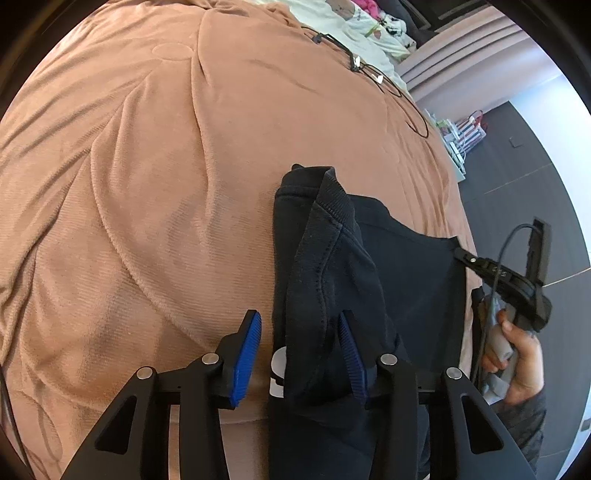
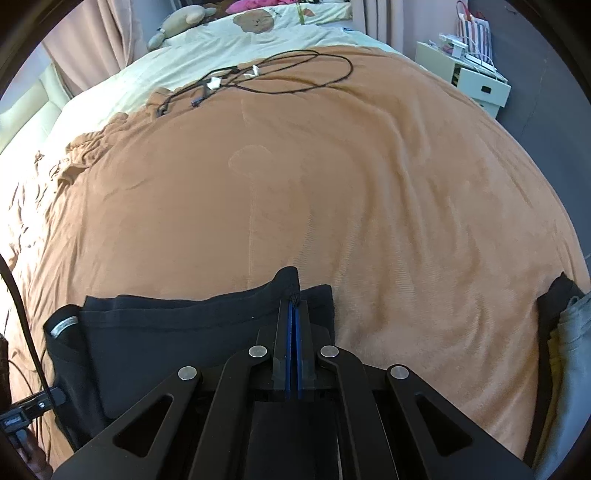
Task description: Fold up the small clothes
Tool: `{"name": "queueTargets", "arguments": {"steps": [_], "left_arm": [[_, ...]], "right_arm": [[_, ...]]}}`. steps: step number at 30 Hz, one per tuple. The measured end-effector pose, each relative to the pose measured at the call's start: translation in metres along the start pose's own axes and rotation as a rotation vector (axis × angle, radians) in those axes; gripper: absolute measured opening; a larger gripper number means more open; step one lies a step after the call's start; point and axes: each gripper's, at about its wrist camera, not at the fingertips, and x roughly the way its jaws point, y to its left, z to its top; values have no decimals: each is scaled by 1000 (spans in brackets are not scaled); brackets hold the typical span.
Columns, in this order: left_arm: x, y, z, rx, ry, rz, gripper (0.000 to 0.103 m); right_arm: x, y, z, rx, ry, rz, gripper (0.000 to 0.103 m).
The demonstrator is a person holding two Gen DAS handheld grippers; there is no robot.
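Note:
A black garment (image 1: pixel 406 266) lies partly folded on the tan blanket (image 1: pixel 147 184). Its ribbed hem (image 1: pixel 325 229) is bunched up and runs between the fingers of my left gripper (image 1: pixel 298 317), which is open; the cloth drapes over the right blue pad (image 1: pixel 351 354). In the right wrist view the garment (image 2: pixel 166 332) spreads to the left. My right gripper (image 2: pixel 294 301) is shut on its far corner, the blue pads pressed together. The right gripper (image 1: pixel 461 255) also shows in the left wrist view, pinching the cloth's edge, with a hand (image 1: pixel 517 362) holding its handle.
Black cables (image 2: pixel 288 70) lie coiled on the far part of the blanket (image 2: pixel 332 184). A cream sheet (image 2: pixel 221 40) with a plush toy (image 2: pixel 184 18) is beyond them. A white box (image 2: pixel 472 81) stands past the bed's right side. A pile of grey and dark clothes (image 2: pixel 565 332) sits at the right edge.

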Motion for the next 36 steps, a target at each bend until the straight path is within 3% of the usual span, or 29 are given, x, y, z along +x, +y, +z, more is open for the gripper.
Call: {"name": "queueTargets", "arguments": {"steps": [4,10,12,13,14,18,24,31,36], "left_arm": [[-1,-1,1,-2,-1,-5,45],[-4,2,3,-25,-3,-42,45],[-7,2,2,-20,-4,-52,45],[-8,2,1,-20,-3,-57,45],[-8,1,0,-19,-1,-65,45],[-9,-2,0,-3,4,-58,45],[-9,1,1,-40,8,-104,45],[-29,13,4,-92,-46,-139,45],[-42,23,7,-122,-73,-150,45]], "right_arm": [[18,2,1,-31,29,-36,0],[-16,8,3,-34,4,-36,6],[-30,11,1,-33,-6,-26,25],[-40,14,-1,-36,-19,-26,50],[-47,16,-4,-38,-31,-31,64],[-74,29,-24,-52,-44,-12,65],[-106,72,-69,-211,-36,31,65],[-120,111,-105,-346,2,88,65],[-119,127,-112,-400,32,125,63]]}}
